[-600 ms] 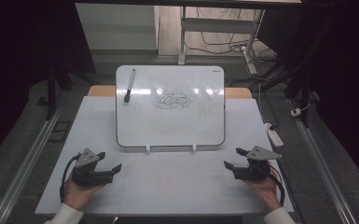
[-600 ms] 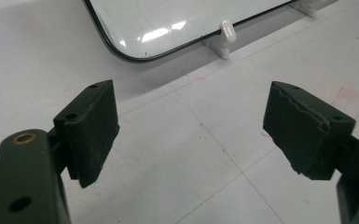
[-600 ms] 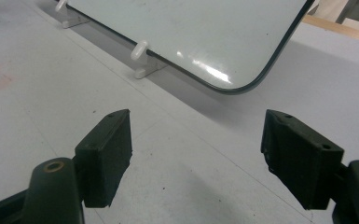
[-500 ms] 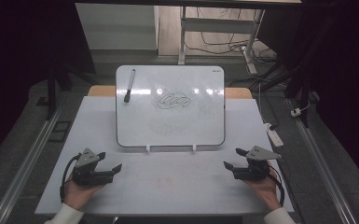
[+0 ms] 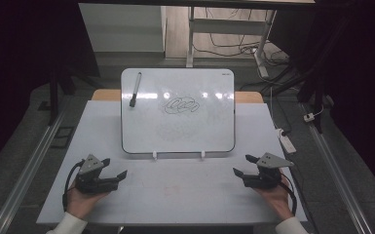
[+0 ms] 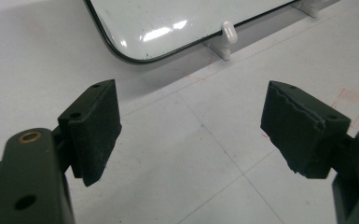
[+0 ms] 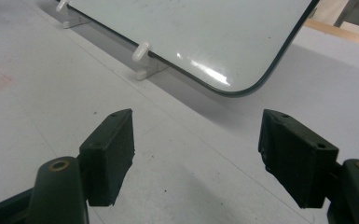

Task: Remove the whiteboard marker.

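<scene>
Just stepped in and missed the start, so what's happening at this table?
A person sits at a white table with a two-jaw gripper in each hand. The left gripper and the right gripper both rest open near the front edge, holding nothing. Ahead of them a whiteboard leans on small white stands, with a scribble drawn on it and a marker lying at its upper left, untouched.

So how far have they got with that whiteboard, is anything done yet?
A scribble is drawn on the whiteboard, and the marker lies on its upper left. Nothing is in hand: the left gripper and right gripper rest near the table's front edge, jaws open and empty. Any work on the board looks not yet begun.
</scene>
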Available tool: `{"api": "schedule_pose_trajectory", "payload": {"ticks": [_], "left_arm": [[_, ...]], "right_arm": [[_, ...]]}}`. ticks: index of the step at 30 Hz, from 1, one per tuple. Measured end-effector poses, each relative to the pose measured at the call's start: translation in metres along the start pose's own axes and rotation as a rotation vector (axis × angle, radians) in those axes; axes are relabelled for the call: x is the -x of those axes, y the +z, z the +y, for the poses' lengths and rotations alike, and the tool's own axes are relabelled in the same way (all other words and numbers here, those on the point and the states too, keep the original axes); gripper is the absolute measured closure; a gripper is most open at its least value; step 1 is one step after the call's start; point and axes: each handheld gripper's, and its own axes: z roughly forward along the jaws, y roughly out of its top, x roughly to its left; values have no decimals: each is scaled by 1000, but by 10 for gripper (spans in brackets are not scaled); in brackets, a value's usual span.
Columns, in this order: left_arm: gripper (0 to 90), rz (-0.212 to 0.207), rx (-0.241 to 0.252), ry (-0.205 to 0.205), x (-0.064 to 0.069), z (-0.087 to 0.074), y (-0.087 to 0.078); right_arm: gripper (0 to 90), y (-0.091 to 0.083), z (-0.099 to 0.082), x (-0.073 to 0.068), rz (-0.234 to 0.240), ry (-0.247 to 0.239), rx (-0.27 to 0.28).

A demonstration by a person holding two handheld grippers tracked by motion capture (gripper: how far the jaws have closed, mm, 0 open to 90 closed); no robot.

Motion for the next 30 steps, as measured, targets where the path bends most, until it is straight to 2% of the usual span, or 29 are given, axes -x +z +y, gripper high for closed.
{"api": "schedule_pose_trajectory", "payload": {"ticks": [7, 12, 18, 24, 30], "left_arm": [[213, 14, 21, 5, -1, 16, -6], [216, 21, 22, 18, -1, 35, -9], [219, 13, 38, 44, -1, 74, -5], [232, 9, 81, 33, -10, 121, 4], [254, 58, 99, 29, -25, 165, 21]], "right_arm": [[268, 1, 2, -2, 0, -12, 1], [271, 1, 3, -2, 2, -4, 6], [274, 2, 4, -4, 0, -9, 1], [278, 2, 4, -3, 0, -3, 4], [281, 3, 3, -3, 0, 1, -1]]}}
